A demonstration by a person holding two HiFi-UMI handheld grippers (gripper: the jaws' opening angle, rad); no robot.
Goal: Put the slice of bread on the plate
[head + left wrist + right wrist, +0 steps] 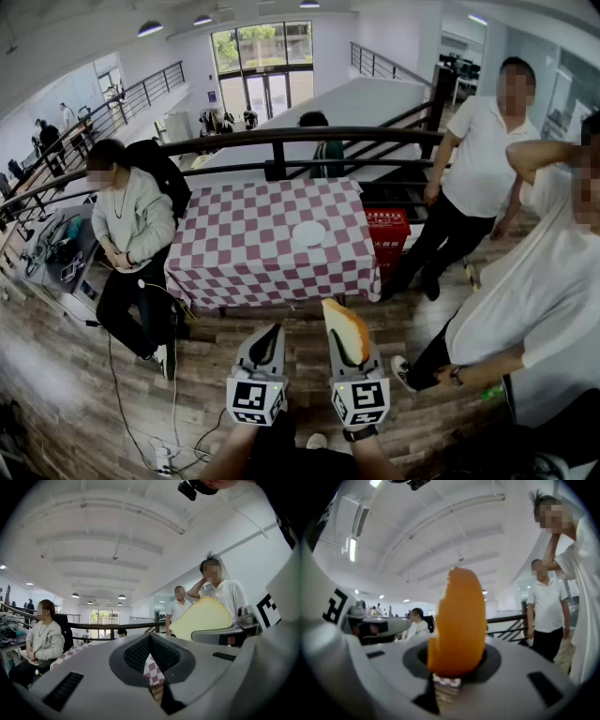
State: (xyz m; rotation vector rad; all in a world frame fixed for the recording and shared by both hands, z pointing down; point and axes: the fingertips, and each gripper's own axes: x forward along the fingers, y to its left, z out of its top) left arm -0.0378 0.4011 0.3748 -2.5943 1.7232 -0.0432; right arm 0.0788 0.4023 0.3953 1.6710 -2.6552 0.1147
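Here we are, well short of the table point(234, 267), and the right gripper point(349, 349) is clenched on the slice of bread point(343, 326), which stands on edge between the jaws with its crust uppermost. The left gripper point(266, 347) rides alongside at nine o'clock of it, jaws pinched together on nothing. The plate point(308, 234) sits on the checked cloth at roughly twelve o'clock, a shade towards eleven, well apart from the bread. So this looks like the carry. To do it well, I'd say: hold the squeeze gentle so the soft crumb doesn't tear, bring the slice right over the plate's middle, tip it flat and low, and only then let go. A bystander point(473, 178) stands at two o'clock, clear of the path.
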